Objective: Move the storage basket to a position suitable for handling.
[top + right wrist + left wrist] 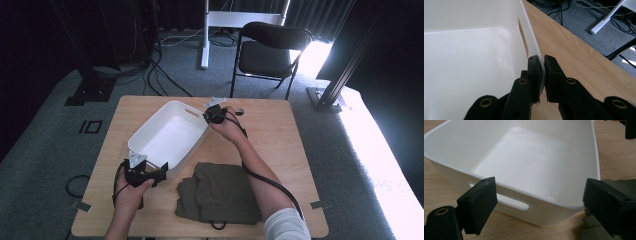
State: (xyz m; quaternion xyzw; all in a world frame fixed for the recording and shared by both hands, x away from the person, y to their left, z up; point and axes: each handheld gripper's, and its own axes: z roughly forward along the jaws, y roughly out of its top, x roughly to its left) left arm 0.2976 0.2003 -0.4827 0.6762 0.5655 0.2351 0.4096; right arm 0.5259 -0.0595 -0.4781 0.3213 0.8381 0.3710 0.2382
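An empty white plastic bin (170, 135) lies aslant on the wooden table (280, 135). My right gripper (214, 115) is shut on the bin's far right corner rim (539, 65), one jaw inside the wall and one outside. My left gripper (146, 172) stands open at the bin's near end. In the left gripper view its two pads (480, 202) sit wide apart in front of the handle slot (511, 203), not touching the bin (529, 167). A folded olive-green garment (220, 192) lies on the table just right of the left gripper.
A black folding chair (270, 50) stands beyond the table's far edge. Cables (165, 75) and a white stand leg (205, 40) lie on the grey carpet behind. Bare wood shows to the right of the bin (579, 62).
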